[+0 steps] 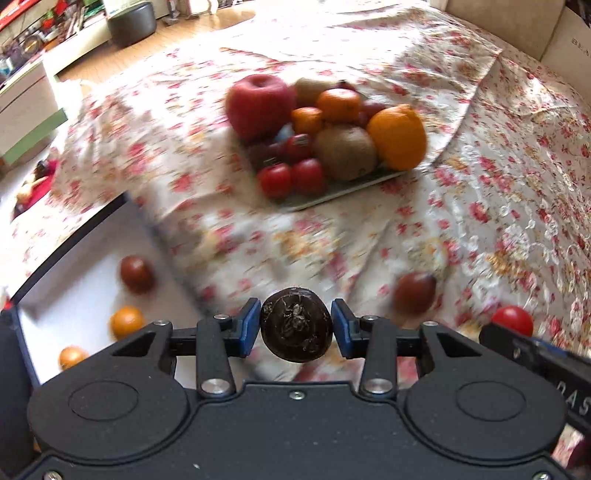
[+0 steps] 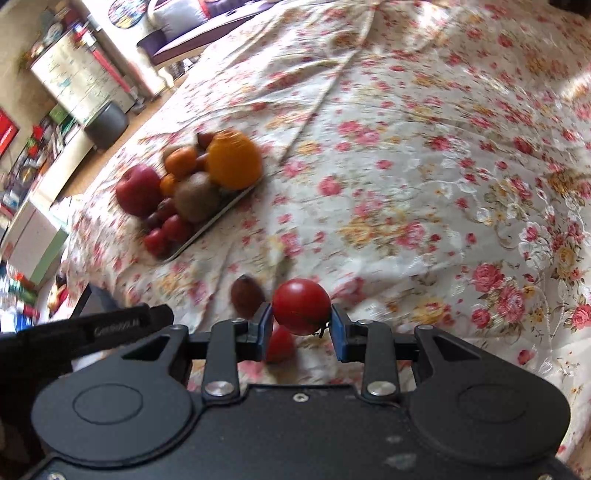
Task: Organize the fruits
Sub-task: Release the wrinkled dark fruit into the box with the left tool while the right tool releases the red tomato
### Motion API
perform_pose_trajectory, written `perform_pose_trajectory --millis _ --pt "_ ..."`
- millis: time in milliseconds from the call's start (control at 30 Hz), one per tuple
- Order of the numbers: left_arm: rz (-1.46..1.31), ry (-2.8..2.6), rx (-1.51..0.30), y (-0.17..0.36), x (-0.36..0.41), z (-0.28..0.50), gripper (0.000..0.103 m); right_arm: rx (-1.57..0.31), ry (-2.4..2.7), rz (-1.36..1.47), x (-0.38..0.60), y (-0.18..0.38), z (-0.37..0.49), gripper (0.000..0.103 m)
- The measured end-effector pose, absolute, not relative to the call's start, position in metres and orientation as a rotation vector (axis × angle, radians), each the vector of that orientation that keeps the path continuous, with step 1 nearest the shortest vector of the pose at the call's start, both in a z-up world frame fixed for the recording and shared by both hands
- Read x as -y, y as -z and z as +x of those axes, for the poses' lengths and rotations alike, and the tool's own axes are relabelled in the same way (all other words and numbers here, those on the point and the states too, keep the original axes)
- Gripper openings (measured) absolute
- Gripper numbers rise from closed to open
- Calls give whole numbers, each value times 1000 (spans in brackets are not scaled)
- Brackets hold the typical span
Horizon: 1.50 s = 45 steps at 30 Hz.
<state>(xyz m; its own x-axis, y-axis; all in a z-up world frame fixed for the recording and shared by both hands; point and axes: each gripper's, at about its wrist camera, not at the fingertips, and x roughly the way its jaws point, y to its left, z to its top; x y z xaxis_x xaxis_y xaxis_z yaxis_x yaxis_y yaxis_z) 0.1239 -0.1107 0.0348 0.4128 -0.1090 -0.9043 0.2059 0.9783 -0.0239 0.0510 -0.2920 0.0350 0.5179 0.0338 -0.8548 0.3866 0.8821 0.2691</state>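
In the left wrist view my left gripper [image 1: 295, 325] is shut on a dark brown round fruit [image 1: 295, 326], held above the floral cloth. In the right wrist view my right gripper [image 2: 301, 317] is shut on a red tomato [image 2: 301, 306]. A grey tray [image 1: 354, 186] holds a red apple [image 1: 258, 105], oranges, kiwis and small tomatoes; the tray [image 2: 218, 218] also shows at the left of the right wrist view. Loose on the cloth lie a dark red fruit [image 1: 413, 293] and another red piece [image 2: 280, 343] under my right gripper.
A white box with a dark rim [image 1: 74, 295] at lower left holds a dark red fruit [image 1: 136, 275] and two small orange fruits [image 1: 125, 321]. The floral cloth [image 2: 424, 166] spreads wide to the right. A dark stool [image 1: 131, 22] and shelves stand beyond.
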Motion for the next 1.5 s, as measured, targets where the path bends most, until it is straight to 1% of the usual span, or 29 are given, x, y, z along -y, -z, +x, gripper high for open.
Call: perform_pose_trajectory --millis 167,333,433,533,667,767,967,1100,1233,1500 --pt "59 146 -1168 -35 59 108 49 -1042 131 393 244 -46 52 35" --pt "-17 70 -1220 -34 0 104 50 -1111 19 347 188 -48 52 35" --pt "-24 -15 -1210 -37 -30 107 49 -1150 -44 315 157 -47 50 35" --pt "-88 -79 -1226 -43 -61 119 50 -1188 -99 292 126 -44 48 35" --pt "-191 -124 -1198 -53 -93 135 50 -1230 -127 271 98 -37 49 35" --pt "-217 -190 -1162 -46 -109 142 50 -1250 -128 242 82 -33 51 35" --pt "-256 -219 -1216 -24 -118 153 50 -1279 -121 206 64 -21 53 35" --pt "-278 -184 -1198 -29 -117 154 50 -1302 -124 211 61 -9 52 35" --pt "-232 -149 -1164 -36 -105 154 50 -1322 -118 214 59 1 53 35" --pt "-210 -87 -1171 -35 -97 153 49 -1319 -124 223 57 7 58 35"
